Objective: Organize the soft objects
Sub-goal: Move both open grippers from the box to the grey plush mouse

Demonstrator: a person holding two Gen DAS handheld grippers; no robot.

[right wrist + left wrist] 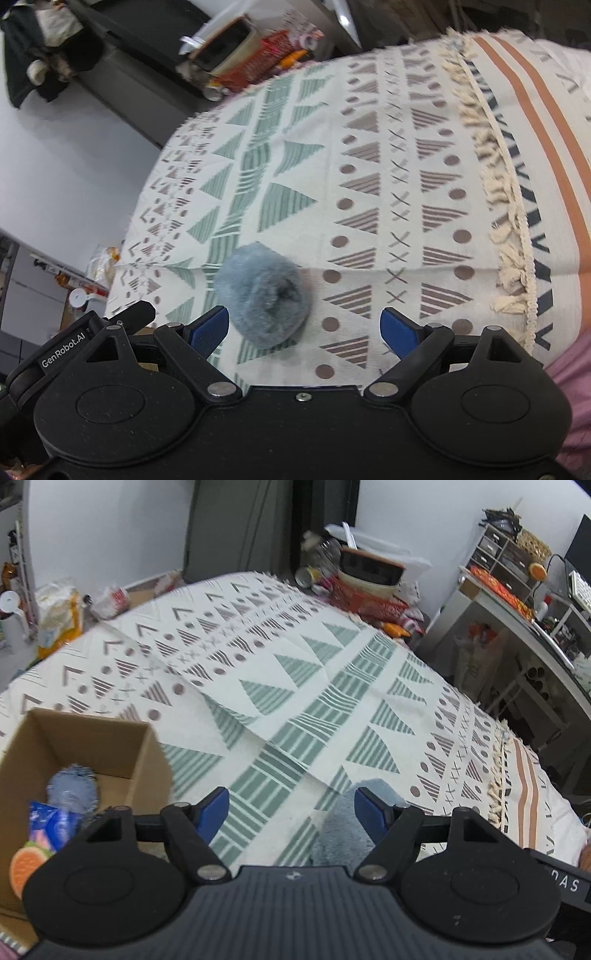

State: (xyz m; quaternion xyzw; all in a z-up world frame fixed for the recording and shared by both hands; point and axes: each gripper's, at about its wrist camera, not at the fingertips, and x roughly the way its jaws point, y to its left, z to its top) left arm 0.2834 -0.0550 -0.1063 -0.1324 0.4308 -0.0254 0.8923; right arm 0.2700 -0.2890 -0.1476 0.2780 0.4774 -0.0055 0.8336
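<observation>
Bed's covered with a patterned blanket (369,155), cluttered desk (517,620) off to the side. The fluffy grey-blue pom-pom (263,295) sits on the blanket just ahead of the right gripper (304,332), fingers spread wide. Left gripper (291,812) is spread too, empty, beside the cardboard box (110,746) holding soft bits.

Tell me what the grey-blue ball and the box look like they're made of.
The grey-blue ball looks like fluffy faux fur or plush: fuzzy, matte, with a soft outline and a dimple. The box looks like plain brown corrugated cardboard: flat, matte walls with crisp folded corners.
</observation>
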